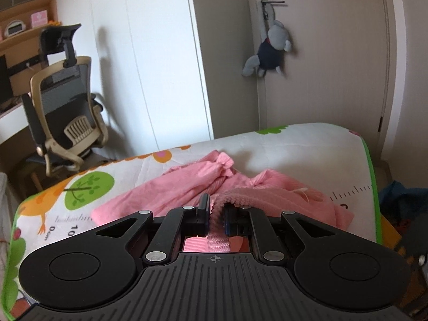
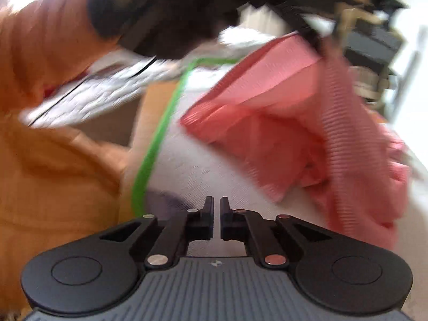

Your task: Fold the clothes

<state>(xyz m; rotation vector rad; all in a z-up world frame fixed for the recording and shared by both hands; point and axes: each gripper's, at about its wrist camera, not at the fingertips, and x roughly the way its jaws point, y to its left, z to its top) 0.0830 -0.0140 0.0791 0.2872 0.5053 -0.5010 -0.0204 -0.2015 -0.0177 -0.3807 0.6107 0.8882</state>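
A pink garment (image 1: 187,184) lies crumpled on a printed mat (image 1: 88,187) with a green border. My left gripper (image 1: 216,206) is shut on a ribbed knit edge of this garment, which runs back between the fingers. In the blurred right wrist view the same pink garment (image 2: 281,112) hangs lifted from its upper corner, where the other gripper (image 2: 165,16) holds it. My right gripper (image 2: 217,203) hovers over the white mat (image 2: 203,165), its fingers nearly together with a narrow empty gap and no cloth between them.
An office chair (image 1: 67,117) stands by a desk at the left. A grey plush toy (image 1: 270,50) hangs on the door. An orange sleeve (image 2: 48,53) and orange clothing fill the left of the right wrist view. The mat's green edge (image 2: 160,123) runs beside them.
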